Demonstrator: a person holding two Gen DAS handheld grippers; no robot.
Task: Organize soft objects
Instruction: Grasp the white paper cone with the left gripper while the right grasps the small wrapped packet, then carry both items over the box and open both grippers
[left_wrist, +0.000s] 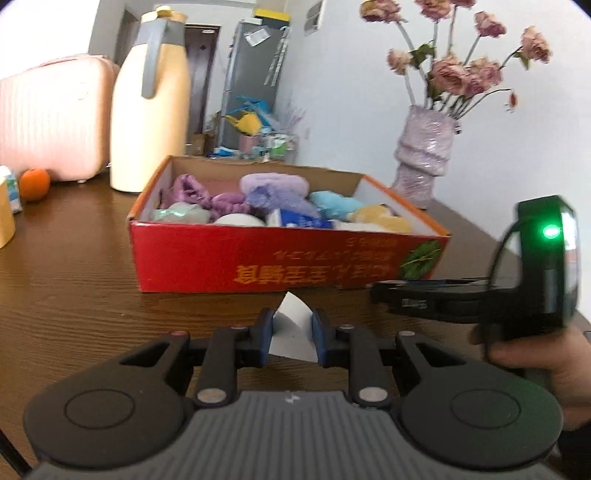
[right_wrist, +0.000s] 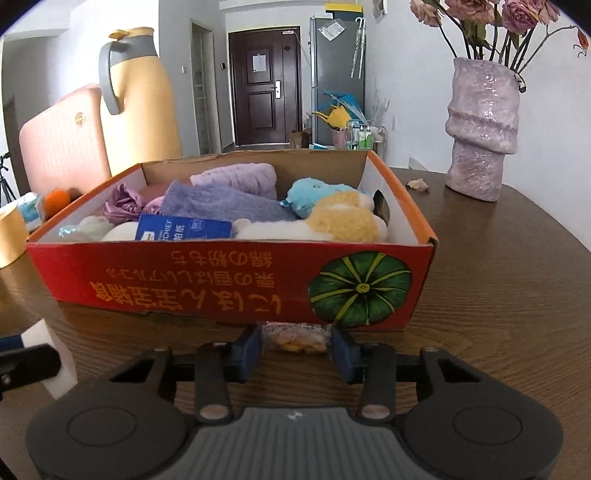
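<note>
Item: red cardboard box with a green pumpkin print (right_wrist: 229, 280), open-topped, standing on the dark wood-grain table (right_wrist: 498, 295), near side facing both cameras. Placed centrally, presumably so either hand reaches it.

Contents, already gathered: lilac ribbed towel roll (right_wrist: 236, 177) at the far wall; purple knitted cloth (right_wrist: 218, 203) in the middle; shiny mauve satin scrunchie (right_wrist: 120, 203) at left; blue plush toy (right_wrist: 308, 192) and cream-and-yellow plush toy (right_wrist: 332, 221) at right; blue paper tissue packet (right_wrist: 184, 229) leaning on the near wall.

Left gripper (left_wrist: 293, 328): fingers closed on a white folded paper tissue (left_wrist: 291, 328), low over the table just before the box, apparently ready to be lifted in.

Right gripper (right_wrist: 297, 341): fingers on either side of a small clear-wrapped yellow soft packet (right_wrist: 295, 338) lying by the box's near wall; whether they press it I cannot tell.

Surroundings: lilac ridged ceramic vase with dried roses (right_wrist: 480, 129) far right; yellow thermos jug with grey handle (right_wrist: 136, 99) and pink hard-shell case (right_wrist: 62, 144) far left.
</note>
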